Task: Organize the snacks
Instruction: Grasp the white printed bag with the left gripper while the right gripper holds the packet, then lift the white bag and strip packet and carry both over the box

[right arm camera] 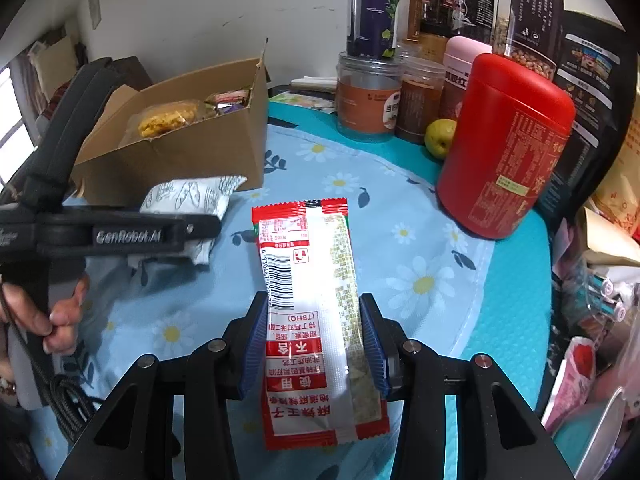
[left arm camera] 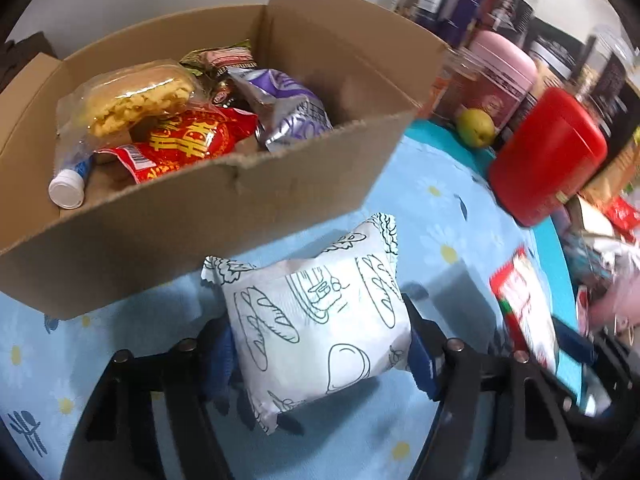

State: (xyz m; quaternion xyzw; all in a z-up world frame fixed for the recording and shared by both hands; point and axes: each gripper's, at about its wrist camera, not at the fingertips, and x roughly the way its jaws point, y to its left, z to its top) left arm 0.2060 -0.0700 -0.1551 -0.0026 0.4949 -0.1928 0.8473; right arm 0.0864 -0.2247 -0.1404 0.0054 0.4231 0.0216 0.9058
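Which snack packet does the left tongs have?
The white pillow packet with black bread drawings, beside the cardboard box; the red-and-clear strip packet sits in the right tongs.

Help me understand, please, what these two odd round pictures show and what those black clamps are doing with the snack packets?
No robot here: a person's hand works a handheld two-finger clamp, one in each hand. Each round picture comes from a wide-angle camera on one clamp, looking along its fingers.

In the left-hand view, the left gripper has its blue pads on either side of a white snack packet with bread drawings, against its edges. In the right-hand view, the right gripper is closed on a red and white snack packet.

Both sit over a blue daisy-print tablecloth. Beyond is a cardboard box already holding snacks, plus a red canister, a green fruit and several jars.
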